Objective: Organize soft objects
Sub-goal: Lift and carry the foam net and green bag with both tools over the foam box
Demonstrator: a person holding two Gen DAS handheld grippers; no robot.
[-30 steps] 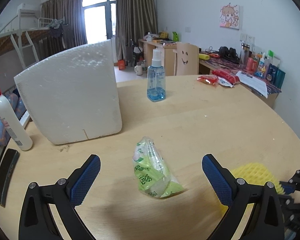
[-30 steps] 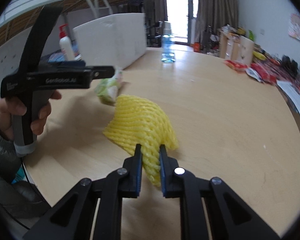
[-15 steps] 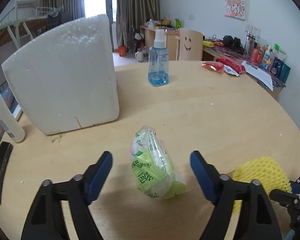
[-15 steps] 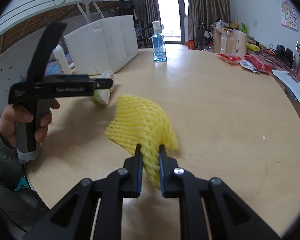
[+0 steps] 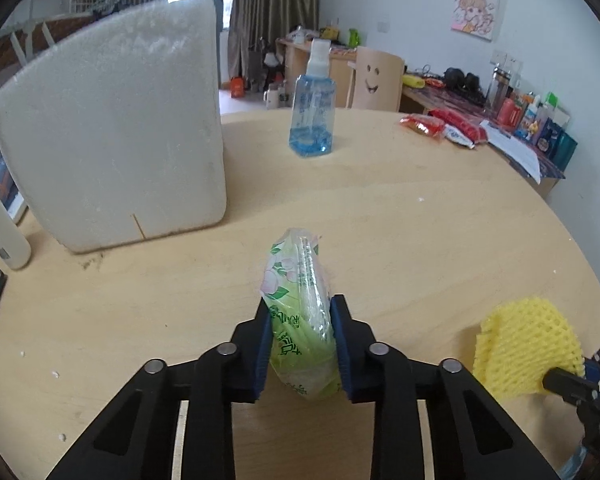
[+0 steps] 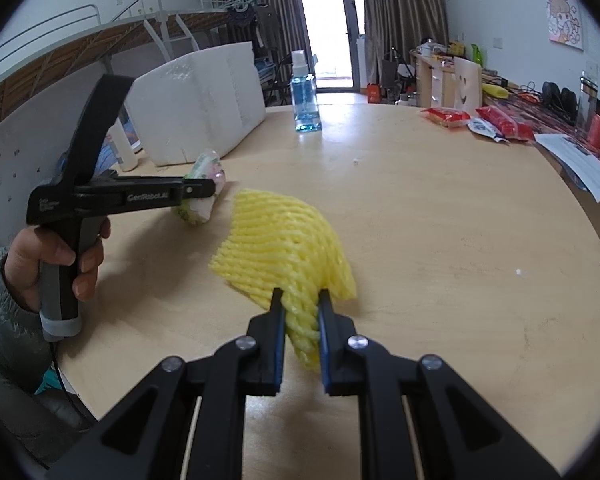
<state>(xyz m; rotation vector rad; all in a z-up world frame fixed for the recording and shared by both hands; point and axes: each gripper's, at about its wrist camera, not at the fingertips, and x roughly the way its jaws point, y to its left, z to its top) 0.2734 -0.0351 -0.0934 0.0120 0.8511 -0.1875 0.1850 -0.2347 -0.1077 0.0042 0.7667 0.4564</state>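
My left gripper [image 5: 300, 320] is shut on a green tissue pack [image 5: 296, 292] that rests on the round wooden table [image 5: 420, 220]. The left gripper also shows in the right wrist view [image 6: 204, 194], clamped on the pack [image 6: 204, 172]. My right gripper [image 6: 300, 304] is shut on the near corner of a yellow foam net [image 6: 284, 240] lying on the table. In the left wrist view the net [image 5: 524, 348] sits at the right with the right gripper's tip [image 5: 572, 380] on it.
A white foam box [image 5: 112, 120] stands at the back left. A blue spray bottle [image 5: 312, 112] stands behind the pack. A white pump bottle [image 5: 0, 224] is at the left edge. Red snack packs [image 5: 440, 128] and papers [image 5: 516, 152] lie at the far right.
My left gripper has moved forward and closed on the green tissue pack. The right gripper keeps its hold on the yellow net.
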